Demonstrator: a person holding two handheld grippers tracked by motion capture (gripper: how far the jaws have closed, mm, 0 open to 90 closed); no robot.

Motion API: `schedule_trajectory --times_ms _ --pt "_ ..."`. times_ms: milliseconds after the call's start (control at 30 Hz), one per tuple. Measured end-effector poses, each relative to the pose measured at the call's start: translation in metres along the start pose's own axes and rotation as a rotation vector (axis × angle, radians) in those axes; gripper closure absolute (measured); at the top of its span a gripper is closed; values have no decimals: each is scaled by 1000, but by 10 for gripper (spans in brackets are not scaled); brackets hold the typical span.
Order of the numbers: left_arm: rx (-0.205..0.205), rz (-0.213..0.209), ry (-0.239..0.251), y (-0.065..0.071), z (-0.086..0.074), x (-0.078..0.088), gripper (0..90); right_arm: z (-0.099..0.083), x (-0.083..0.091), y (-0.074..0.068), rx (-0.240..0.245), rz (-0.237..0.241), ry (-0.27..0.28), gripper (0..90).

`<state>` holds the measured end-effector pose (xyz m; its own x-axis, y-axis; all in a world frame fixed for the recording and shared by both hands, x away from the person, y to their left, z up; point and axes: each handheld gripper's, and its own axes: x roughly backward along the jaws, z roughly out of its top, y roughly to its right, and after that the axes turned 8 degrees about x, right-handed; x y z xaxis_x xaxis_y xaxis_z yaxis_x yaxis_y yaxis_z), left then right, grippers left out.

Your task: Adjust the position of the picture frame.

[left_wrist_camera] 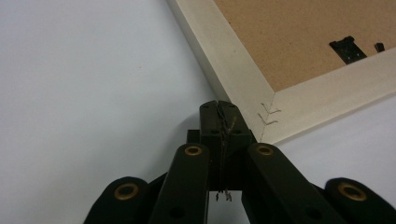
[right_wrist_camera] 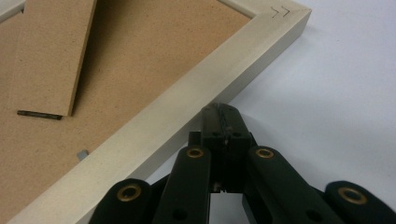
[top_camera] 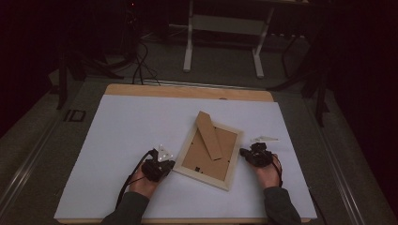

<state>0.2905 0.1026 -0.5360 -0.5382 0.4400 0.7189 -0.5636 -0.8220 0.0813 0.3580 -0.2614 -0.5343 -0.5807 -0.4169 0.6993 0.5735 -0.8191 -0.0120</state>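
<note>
My left gripper (left_wrist_camera: 219,109) closed at the picture frame (top_camera: 187,165) corner, right gripper (right_wrist_camera: 223,114) closed against its edge — frame face-down, white mat (top_camera: 122,131).

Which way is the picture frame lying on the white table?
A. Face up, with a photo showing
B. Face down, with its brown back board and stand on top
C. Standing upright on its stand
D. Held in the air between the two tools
B: the picture frame lies flat on the table, its brown back board and folding stand facing up, with a shut tool at each side.
</note>
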Motion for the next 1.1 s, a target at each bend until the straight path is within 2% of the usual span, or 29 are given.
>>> schedule_trajectory --times_ms 300,767,833,1100 --pt "-7 -33 -11 9 0 0 900 0 0 0 2 1 -2 900" --pt "-5 -116 -16 25 -2 -2 900 1 1 3 -1 0 -16 900" --pt "-12 -122 -16 31 -2 -2 900 1 2 4 -4 1 -21 900" --pt "-25 -139 -18 39 -3 -3 900 1 4 6 -5 2 -30 900"
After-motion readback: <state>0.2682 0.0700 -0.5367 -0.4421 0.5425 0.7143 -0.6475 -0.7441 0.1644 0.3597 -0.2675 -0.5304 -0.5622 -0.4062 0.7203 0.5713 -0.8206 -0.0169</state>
